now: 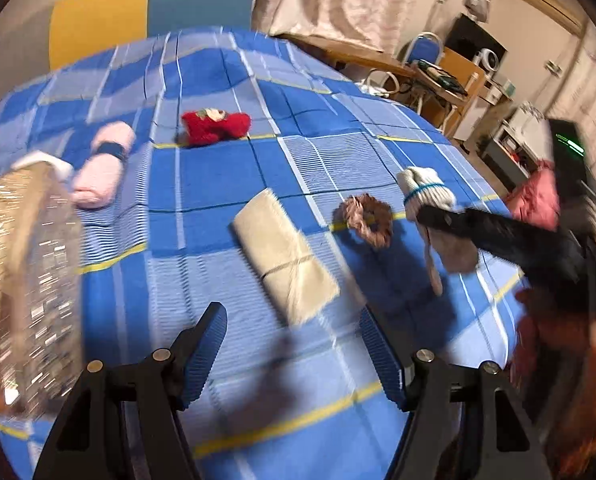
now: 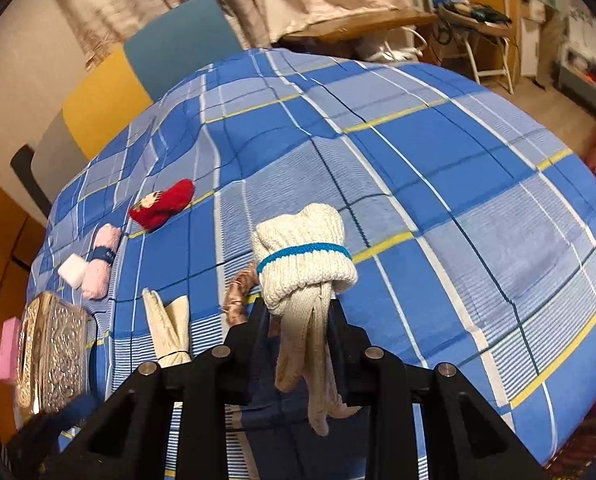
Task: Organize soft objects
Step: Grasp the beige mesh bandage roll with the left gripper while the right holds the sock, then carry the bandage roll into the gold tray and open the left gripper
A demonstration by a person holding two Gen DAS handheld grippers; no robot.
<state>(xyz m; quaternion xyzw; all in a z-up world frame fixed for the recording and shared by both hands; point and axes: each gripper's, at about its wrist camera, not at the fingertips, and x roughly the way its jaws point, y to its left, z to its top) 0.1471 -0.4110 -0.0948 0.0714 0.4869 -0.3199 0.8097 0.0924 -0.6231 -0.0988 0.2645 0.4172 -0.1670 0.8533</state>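
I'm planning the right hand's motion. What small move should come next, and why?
Probably carry the white knit glove bundle left toward the glittery basket: the right gripper is shut on it, lifted off the blue plaid bedspread.

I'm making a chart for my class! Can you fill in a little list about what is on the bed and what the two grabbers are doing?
surface: blue checked bedspread
right gripper: shut on white knit glove bundle, lifted off the bed
left gripper: open, holding nothing
in front of left gripper: tied beige cloth roll
beside the roll: brown scrunchie
farther back: red plush toy
left side: pink rolled item, shiny basket
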